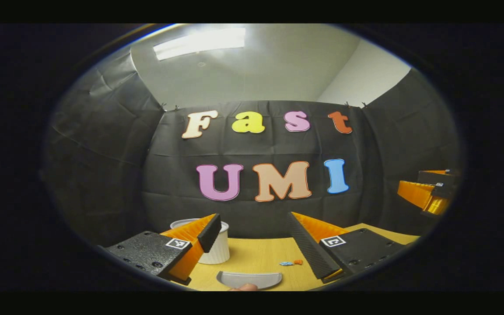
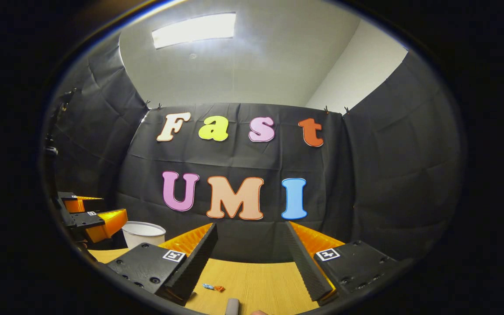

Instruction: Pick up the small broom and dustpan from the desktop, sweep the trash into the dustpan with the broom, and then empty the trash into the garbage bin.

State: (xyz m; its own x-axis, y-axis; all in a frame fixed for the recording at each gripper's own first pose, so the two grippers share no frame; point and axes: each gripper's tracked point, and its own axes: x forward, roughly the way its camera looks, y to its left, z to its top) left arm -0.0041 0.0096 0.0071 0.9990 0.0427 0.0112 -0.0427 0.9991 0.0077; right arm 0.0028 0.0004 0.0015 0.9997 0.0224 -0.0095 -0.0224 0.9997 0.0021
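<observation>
Left gripper [image 1: 252, 245] held above the pale wooden worktop [image 1: 260, 256], jaws spread wide and gripping nothing. Flat grey plastic dustpan [image 1: 249, 280] lay on the worktop just below and between them, near the view's lower edge. Small blue and orange scraps of trash [image 1: 291, 263] sat a little beyond it to the right. White ribbed garbage bin [image 1: 217, 247] stood at the far left, partly behind the left finger. Right gripper [image 2: 250, 258] likewise poised over the worktop, jaws wide and empty; rounded grey handle tip [image 2: 232, 306] seen at the lower edge, broom or dustpan impossible to tell.
</observation>
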